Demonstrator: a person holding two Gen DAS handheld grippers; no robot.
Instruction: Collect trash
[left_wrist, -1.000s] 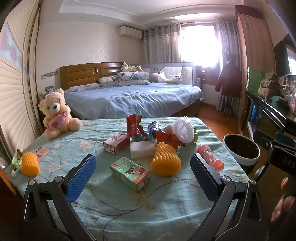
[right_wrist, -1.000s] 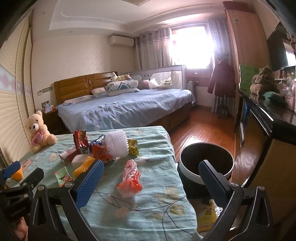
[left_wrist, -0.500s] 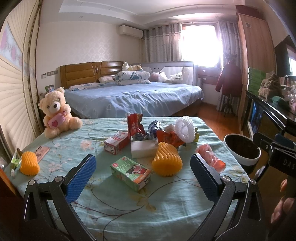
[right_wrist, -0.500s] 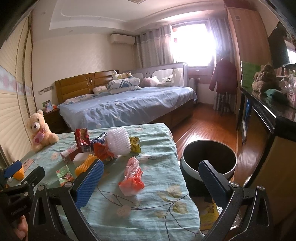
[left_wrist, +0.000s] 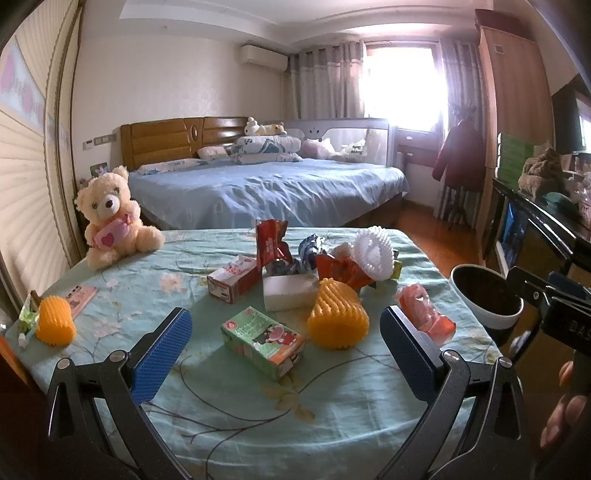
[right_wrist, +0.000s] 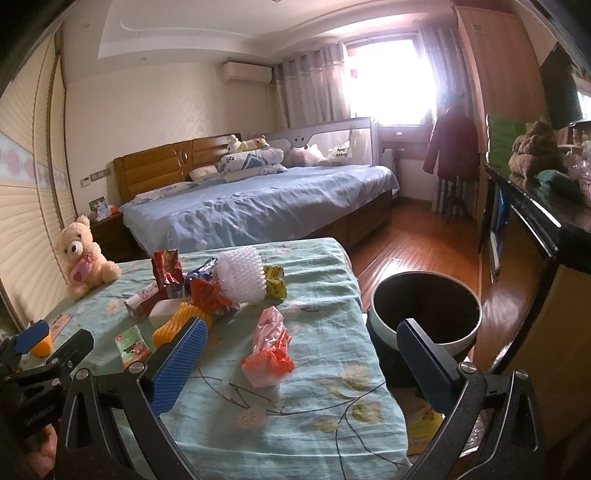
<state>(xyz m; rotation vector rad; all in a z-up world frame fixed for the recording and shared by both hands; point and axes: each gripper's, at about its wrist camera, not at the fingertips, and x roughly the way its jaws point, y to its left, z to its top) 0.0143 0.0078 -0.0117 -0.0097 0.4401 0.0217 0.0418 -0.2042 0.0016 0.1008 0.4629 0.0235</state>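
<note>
Both grippers hang with fingers spread, gripping nothing; the left gripper faces a green carton; the right gripper faces a pink-red wrapper beside the bin.

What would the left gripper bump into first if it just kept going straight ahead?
Probably the green carton, lying on the table between the open fingers of the left gripper. Depth is uncertain; a higher path might meet the yellow foam net instead.
</note>
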